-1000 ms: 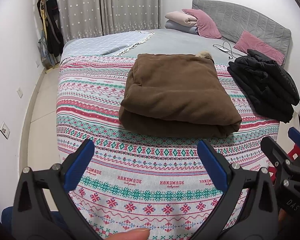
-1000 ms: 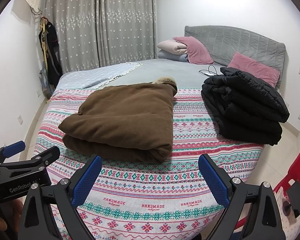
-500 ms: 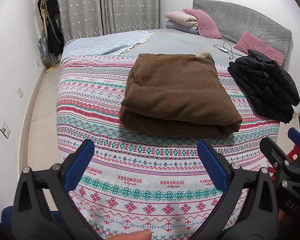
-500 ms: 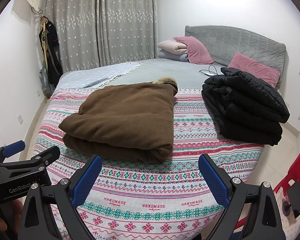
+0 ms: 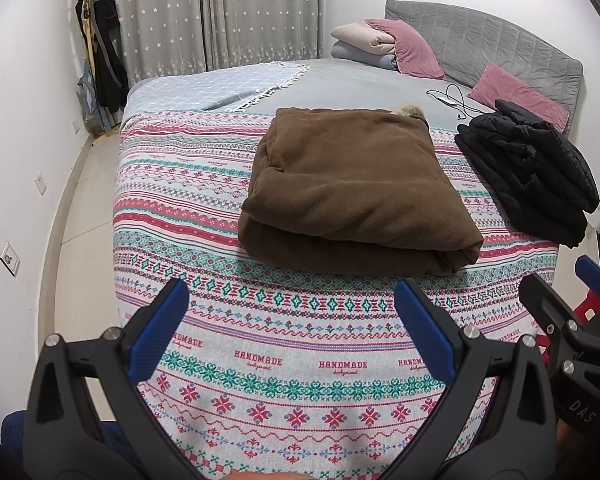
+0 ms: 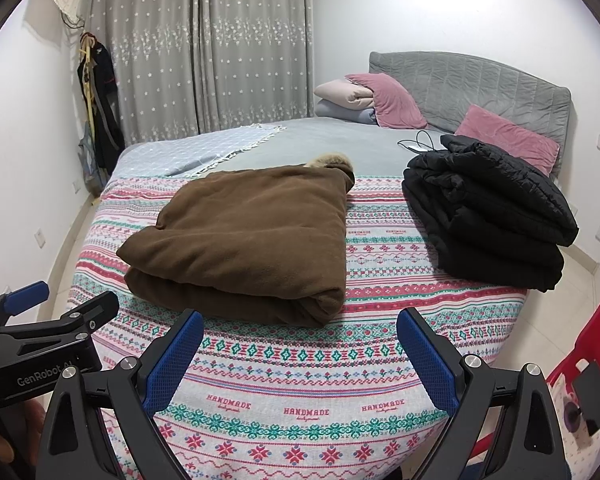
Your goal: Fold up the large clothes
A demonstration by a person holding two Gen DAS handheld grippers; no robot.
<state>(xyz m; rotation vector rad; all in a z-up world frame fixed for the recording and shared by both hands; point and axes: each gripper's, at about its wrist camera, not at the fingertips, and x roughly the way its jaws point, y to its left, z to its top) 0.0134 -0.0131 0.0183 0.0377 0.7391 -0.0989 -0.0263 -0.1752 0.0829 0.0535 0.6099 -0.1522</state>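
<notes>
Both hand-held grippers, left (image 5: 290, 322) and right (image 6: 300, 350), hang wide open w/ nothing held, at bottom of frame over the patterned bedspread (image 5: 204, 184). Brown coat (image 5: 352, 192) sits folded mid-frame, black jacket (image 6: 488, 216) folded at right, so folding looks done. If tidying, I'd press the brown coat's front edge flat, no tugging.
</notes>
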